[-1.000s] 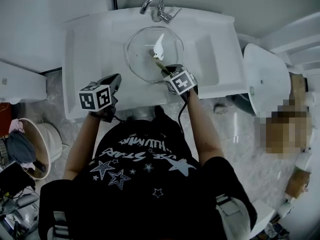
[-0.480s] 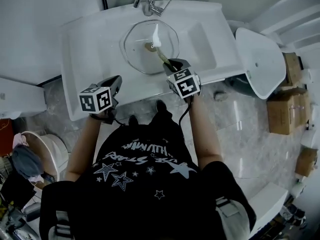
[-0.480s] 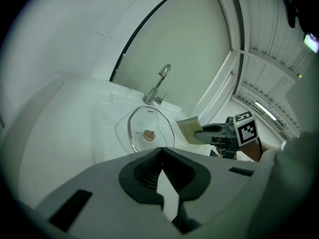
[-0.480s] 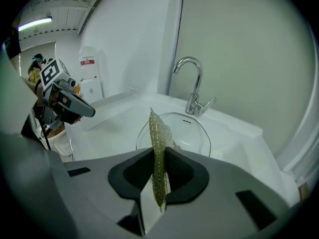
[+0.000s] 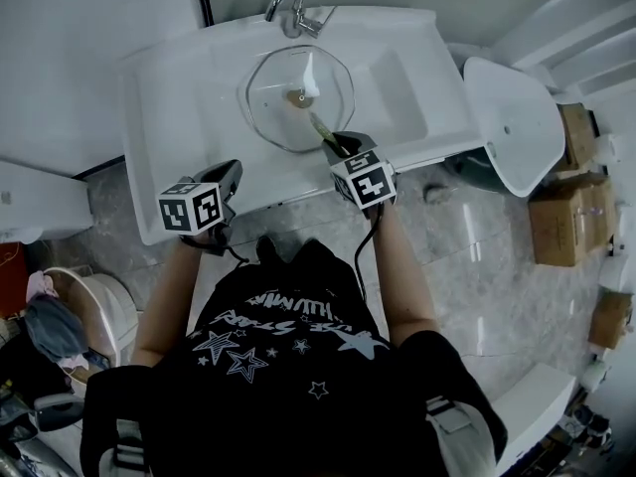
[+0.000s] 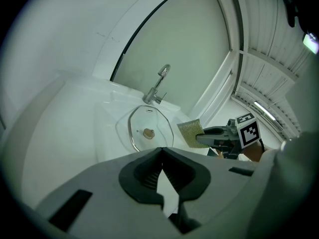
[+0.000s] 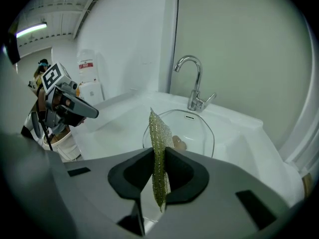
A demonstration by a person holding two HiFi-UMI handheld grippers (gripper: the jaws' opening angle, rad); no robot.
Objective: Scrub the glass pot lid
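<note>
The glass pot lid (image 5: 278, 107) lies in the white sink (image 5: 179, 97), knob (image 5: 301, 97) up. In the left gripper view the lid (image 6: 137, 126) is ahead of the jaws, in the right gripper view the lid (image 7: 199, 128) is just past them. My right gripper (image 5: 336, 143) is shut on a yellow-green scrub pad (image 5: 320, 127), held on edge over the lid's near rim. The pad (image 7: 159, 148) stands upright between the jaws and also shows in the left gripper view as the pad (image 6: 191, 132). My left gripper (image 5: 234, 173) hangs shut and holds nothing at the sink's front edge, left of the lid.
A chrome faucet (image 5: 293, 8) stands behind the lid. A white toilet (image 5: 512, 127) is to the right of the sink, with cardboard boxes (image 5: 566, 217) beyond it. A round bin (image 5: 89, 316) sits on the tiled floor at the lower left.
My right gripper has drawn the pad back from the knob toward the lid's near rim. The left gripper has barely moved. The head view has shifted slightly.
</note>
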